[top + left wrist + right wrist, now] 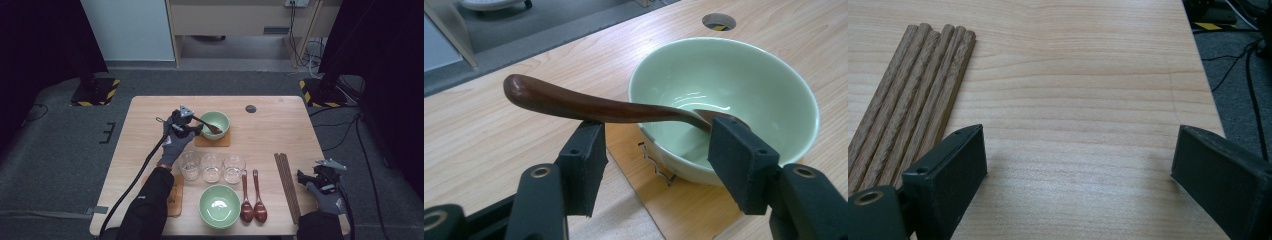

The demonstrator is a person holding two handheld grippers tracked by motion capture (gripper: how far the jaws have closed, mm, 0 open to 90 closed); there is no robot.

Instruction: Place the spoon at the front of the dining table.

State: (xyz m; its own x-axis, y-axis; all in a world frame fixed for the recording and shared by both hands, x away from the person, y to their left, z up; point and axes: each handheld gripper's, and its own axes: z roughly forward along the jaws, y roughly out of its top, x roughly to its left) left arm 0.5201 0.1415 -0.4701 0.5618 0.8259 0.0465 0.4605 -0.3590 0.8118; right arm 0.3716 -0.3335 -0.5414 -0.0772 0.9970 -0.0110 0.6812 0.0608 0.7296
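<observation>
- At upper centre of the high view, the wooden spoon (207,125) lies in the far green bowl (215,124), its head inside and its handle leaning out over the rim toward the left.
- That bowl stands on a brown coaster (212,139).
- The left gripper (189,130) sits at the spoon's handle; in the left gripper view its jaws stand about half open, one pad (585,165) under the handle, the other (738,160) near the spoon head, neither pressing.
- Centre frame: three clear glasses (211,167) in a row.
- Lower centre: a second green bowl (220,206), with two more wooden spoons (253,200) just beside it on the right.
- Right of those, a bundle of chopsticks (287,185).
- At lower right, the right gripper (306,179) rests at the table (280,125) edge, jaws wide apart with bare wood between them.
</observation>
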